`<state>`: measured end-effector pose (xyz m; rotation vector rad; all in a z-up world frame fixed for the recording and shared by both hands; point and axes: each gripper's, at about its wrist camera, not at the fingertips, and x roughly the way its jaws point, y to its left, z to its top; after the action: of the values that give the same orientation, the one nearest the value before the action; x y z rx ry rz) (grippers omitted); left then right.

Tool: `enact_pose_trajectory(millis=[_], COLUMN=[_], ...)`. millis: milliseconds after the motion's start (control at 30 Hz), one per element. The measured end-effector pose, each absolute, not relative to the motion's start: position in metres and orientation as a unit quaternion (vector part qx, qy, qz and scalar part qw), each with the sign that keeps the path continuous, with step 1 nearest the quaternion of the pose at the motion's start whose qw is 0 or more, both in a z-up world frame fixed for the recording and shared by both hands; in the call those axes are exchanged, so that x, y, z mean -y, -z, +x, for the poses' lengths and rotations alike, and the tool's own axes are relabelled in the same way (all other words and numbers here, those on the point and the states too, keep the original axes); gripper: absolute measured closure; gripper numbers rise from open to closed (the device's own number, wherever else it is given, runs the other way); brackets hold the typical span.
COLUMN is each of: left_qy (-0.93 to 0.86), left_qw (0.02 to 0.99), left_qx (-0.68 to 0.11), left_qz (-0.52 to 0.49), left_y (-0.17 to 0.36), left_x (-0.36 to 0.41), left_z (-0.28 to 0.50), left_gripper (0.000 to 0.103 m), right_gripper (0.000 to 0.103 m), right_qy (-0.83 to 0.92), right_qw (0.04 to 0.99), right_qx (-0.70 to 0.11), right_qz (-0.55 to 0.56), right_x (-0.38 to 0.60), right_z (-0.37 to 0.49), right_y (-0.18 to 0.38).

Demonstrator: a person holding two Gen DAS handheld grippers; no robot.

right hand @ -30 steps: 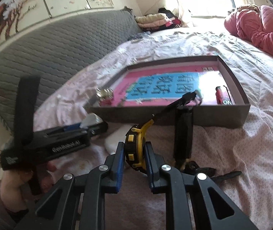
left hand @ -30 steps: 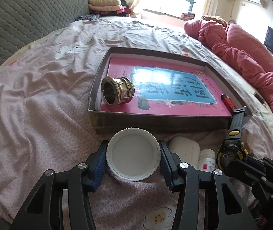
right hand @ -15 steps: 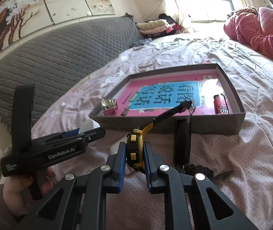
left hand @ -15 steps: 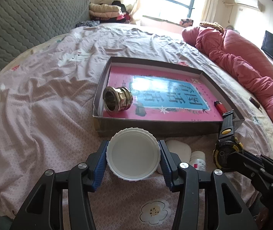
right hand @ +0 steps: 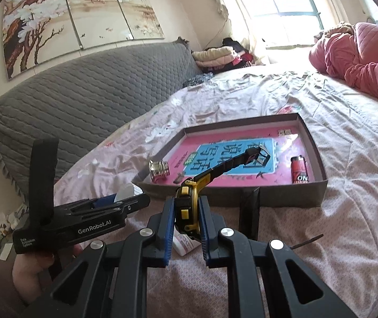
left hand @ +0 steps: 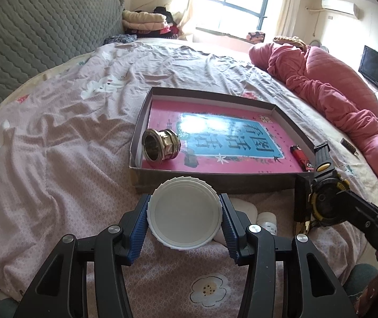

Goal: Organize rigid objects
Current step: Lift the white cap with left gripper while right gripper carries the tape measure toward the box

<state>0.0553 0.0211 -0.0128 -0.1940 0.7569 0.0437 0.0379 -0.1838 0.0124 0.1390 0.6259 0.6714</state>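
- My left fingers [left hand: 184, 218] clamp the white lid [left hand: 184, 213] by its rim, face up, above the bed [left hand: 56, 159] just short of the box [left hand: 215, 179], ready for placing.
- Fitting [left hand: 161, 147] and lighter [left hand: 300, 157] already lie inside.
- My right fingers [right hand: 187, 218] pinch the watch [right hand: 187, 212] across its case, strap hanging free toward the box.

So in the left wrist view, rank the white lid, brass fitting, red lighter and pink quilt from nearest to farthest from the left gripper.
1. White lid: clamped in the left gripper.
2. Brass fitting: box's near left corner.
3. Red lighter: box's near right corner.
4. Pink quilt: far right, beyond the box.
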Motion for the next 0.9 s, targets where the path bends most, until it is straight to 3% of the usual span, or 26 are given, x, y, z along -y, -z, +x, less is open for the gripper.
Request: enact_pose_trajectory(millis=[900], left_qy=[-0.006], left_qw=[0.933], left_qx=[-0.35], left_qz=[-0.083], left_y=[0.002], left_x=[-0.011], left_z=[0.054], left_gripper=[0.051], right_gripper=[0.085], right_qy=[-0.296], right_qw=[0.909], right_qx=[-0.278], right_qz=[0.095], right_x=[0.202], right_z=[0.05], right_y=[-0.021])
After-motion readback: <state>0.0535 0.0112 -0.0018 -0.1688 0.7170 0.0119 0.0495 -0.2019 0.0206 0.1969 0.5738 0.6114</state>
